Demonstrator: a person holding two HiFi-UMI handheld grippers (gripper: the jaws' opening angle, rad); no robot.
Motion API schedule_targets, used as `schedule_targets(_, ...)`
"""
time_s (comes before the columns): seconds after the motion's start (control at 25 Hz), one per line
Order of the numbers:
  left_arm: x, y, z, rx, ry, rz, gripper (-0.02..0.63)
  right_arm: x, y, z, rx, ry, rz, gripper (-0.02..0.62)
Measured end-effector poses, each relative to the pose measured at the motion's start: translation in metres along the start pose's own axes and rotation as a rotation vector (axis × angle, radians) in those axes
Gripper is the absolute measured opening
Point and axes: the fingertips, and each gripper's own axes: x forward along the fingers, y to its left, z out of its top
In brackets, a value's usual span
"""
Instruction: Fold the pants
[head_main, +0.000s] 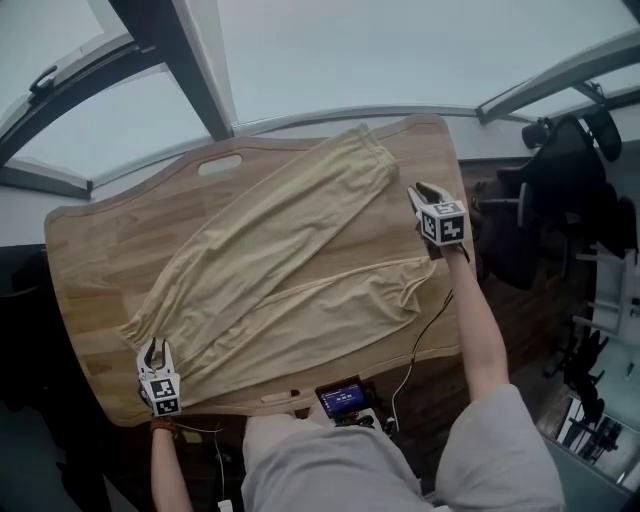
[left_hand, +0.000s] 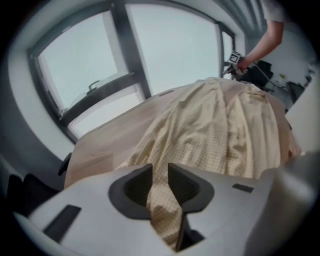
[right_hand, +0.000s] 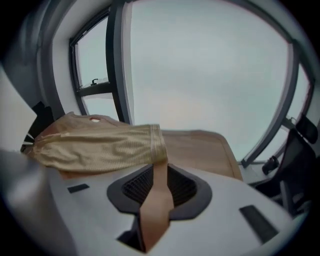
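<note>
One pair of tan pants (head_main: 290, 250), spread across the wooden table (head_main: 100, 260). My left gripper (head_main: 155, 347): clamped on the fabric at the near-left end. My right gripper (head_main: 422, 192): jaws slightly apart, bare tabletop between them, beside the pants' right edge.

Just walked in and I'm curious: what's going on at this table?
A person with a claw in each hand is working on tan pants spread across a wooden table. The left claw is shut on the fabric at the pants' near corner. The right claw is open and empty, over bare wood beside a leg cuff.
</note>
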Motion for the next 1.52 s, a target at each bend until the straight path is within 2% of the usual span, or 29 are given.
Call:
schedule_targets(0.08, -0.016, -0.025, -0.005, 0.162, -0.019, -0.08, 0.095, -0.037, 0.0, -0.059, 0.043, 0.078, -0.071, 0.091)
schedule_targets(0.16, -0.032, -0.054, -0.03, 0.318, 0.01, -0.18, 0.106, -0.08, 0.007, -0.104, 0.09, 0.126, -0.154, 0.092)
schedule_targets(0.2, -0.039, -0.069, -0.048, 0.381, 0.035, -0.23, 0.119, -0.101, 0.013, -0.123, 0.126, 0.143, -0.169, 0.098)
schedule_targets(0.28, -0.05, -0.091, -0.084, 0.456, 0.093, -0.297, 0.135, -0.13, 0.036, -0.157, 0.229, 0.174, -0.115, 0.138)
schedule_targets(0.4, -0.064, -0.105, -0.118, 0.441, 0.152, -0.324, 0.15, -0.145, 0.08, -0.189, 0.325, 0.18, 0.045, 0.178)
schedule_targets(0.52, -0.065, -0.108, -0.134, 0.398, 0.169, -0.315, 0.163, -0.147, 0.118, -0.202, 0.285, 0.215, 0.124, 0.219)
schedule_targets(0.6, -0.06, -0.107, -0.139, 0.368, 0.177, -0.307, 0.163, -0.139, 0.133, -0.212, 0.25, 0.265, 0.118, 0.229)
schedule_targets(0.72, -0.055, -0.106, -0.136, 0.344, 0.168, -0.307, 0.162, -0.123, 0.135, -0.23, 0.237, 0.34, 0.044, 0.225)
schedule_targets(0.76, -0.055, -0.107, -0.136, 0.347, 0.167, -0.307, 0.163, -0.122, 0.132, -0.237, 0.24, 0.358, 0.01, 0.182)
schedule_targets(0.8, -0.054, -0.109, -0.136, 0.353, 0.167, -0.306, 0.163, -0.123, 0.127, -0.242, 0.246, 0.366, -0.025, 0.084)
schedule_targets(0.84, -0.053, -0.11, -0.136, 0.364, 0.168, -0.302, 0.156, -0.127, 0.122, -0.245, 0.259, 0.362, -0.054, 0.058)
schedule_targets(0.96, -0.054, -0.107, -0.141, 0.414, 0.172, -0.274, 0.019, -0.143, 0.11, -0.243, 0.342, 0.297, -0.1, 0.023)
schedule_targets(1.12, -0.063, -0.098, -0.151, 0.395, 0.155, -0.273, 0.014, -0.174, 0.094, -0.241, 0.489, 0.198, -0.06, 0.017)
schedule_targets(1.4, -0.077, -0.062, -0.184, 0.357, 0.192, -0.222, 0.014, -0.224, 0.094, -0.235, 0.829, 0.032, 0.153, 0.017)
schedule_targets(1.52, -0.085, -0.047, -0.192, 0.355, 0.189, -0.217, 0.014, -0.247, 0.1, -0.233, 0.911, -0.043, 0.216, 0.017)
